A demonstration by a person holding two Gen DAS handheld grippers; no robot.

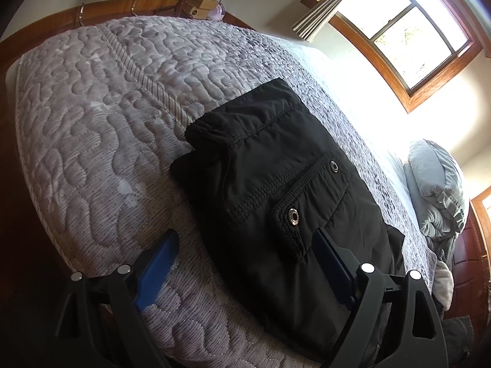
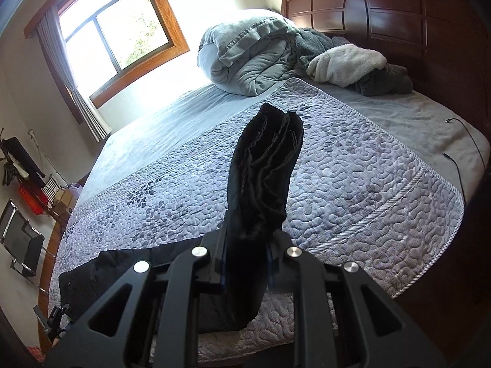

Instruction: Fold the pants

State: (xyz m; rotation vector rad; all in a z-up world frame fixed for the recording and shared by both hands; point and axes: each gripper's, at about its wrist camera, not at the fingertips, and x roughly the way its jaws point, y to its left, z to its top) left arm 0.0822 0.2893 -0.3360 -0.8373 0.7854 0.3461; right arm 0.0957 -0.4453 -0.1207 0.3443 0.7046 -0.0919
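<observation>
Pants lie mostly folded on the quilted bed, yet the right claw pinches their stacked leg ends raised for one last fold, while the left claw hovers wide and empty.

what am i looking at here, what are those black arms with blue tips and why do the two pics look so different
They are two hand-held grippers, each carrying a wide-angle camera that looks along its fingers, so you get two viewpoints of one bed. In the left camera's picture, the left gripper stands open over black pants lying folded on the quilted bedspread. In the right camera's picture, the right gripper is shut on a bunched end of the pants, lifting it off the bed. A rolled duvet and blankets sit by the wooden headboard.
</observation>
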